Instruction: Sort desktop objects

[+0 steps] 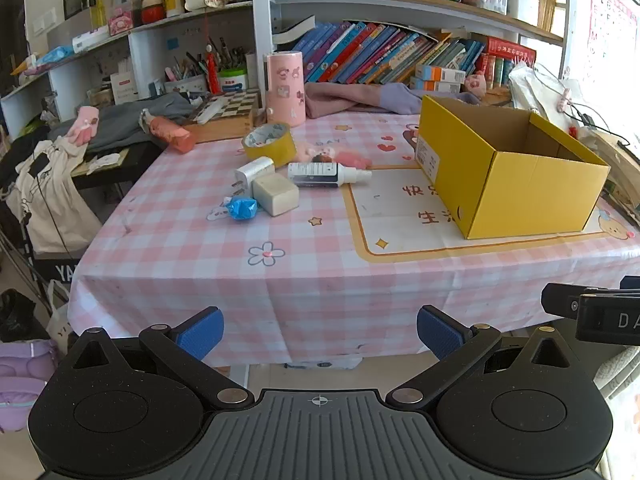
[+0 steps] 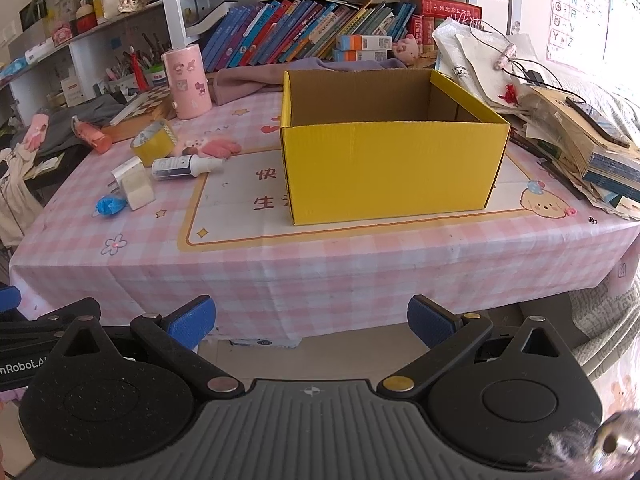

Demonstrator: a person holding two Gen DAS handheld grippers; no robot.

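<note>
Two wrist cameras, side by side, off the table's near edge

Left view looks down and forward over the pink checked tablecloth (image 1: 280,280), small clutter ahead, yellow box (image 1: 532,196) off to its right. Right view faces that box (image 2: 392,168) head-on and nearer; both share the table, box and bookshelf (image 2: 320,36), and each catches the other rig at its frame edge.
</note>
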